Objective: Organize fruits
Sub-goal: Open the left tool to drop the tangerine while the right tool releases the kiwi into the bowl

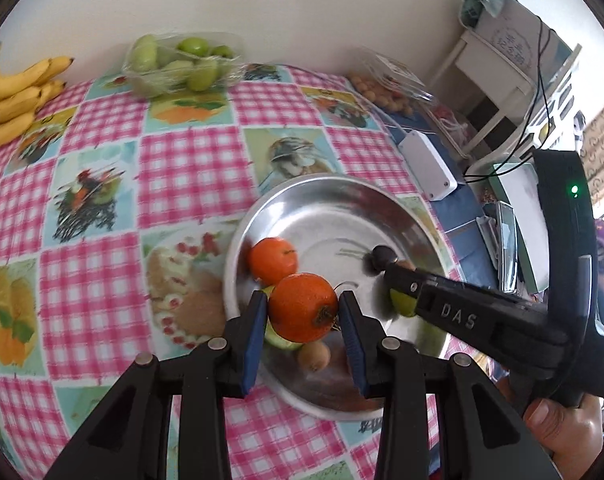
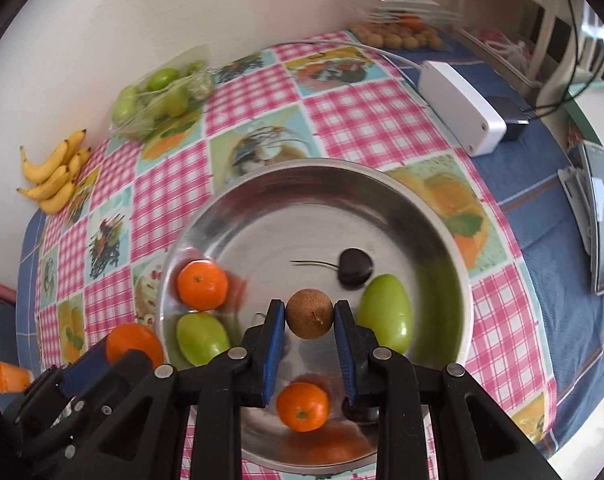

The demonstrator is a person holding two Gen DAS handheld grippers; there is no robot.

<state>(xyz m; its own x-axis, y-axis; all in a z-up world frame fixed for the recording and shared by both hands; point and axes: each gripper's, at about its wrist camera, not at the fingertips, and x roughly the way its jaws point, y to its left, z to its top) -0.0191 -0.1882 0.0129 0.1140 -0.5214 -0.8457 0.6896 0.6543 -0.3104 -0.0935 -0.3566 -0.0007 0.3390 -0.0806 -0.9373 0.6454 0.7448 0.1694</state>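
1. Bowl [image 2: 441, 216]: polished metal, smooth, mirror-like, reflecting the fruit inside it.
2. Tablecloth [image 1: 190, 168]: printed checks and fruit pictures, with a slight sheen; cloth or plastic cannot be told.
3. Orange [image 1: 302, 307]: finely pitted skin, moderately glossy.
4. Brown fruit [image 2: 309, 313]: dull, rough, speckled skin.
5. Green fruit [image 2: 383, 312]: smooth, waxy, glossy skin.
6. Cherry [image 2: 353, 268]: dark, smooth and shiny.
7. Pads [image 2: 276, 344]: blue, matt, ribbed along the edge.
8. Right gripper [image 1: 401, 280], body: black matt plastic with raised lettering.
9. Tray [image 1: 182, 62]: clear, crinkled, shiny plastic film.
10. Bananas [image 1: 18, 96]: smooth, matt yellow peel.
11. Box [image 2: 461, 108]: white, smooth plastic.
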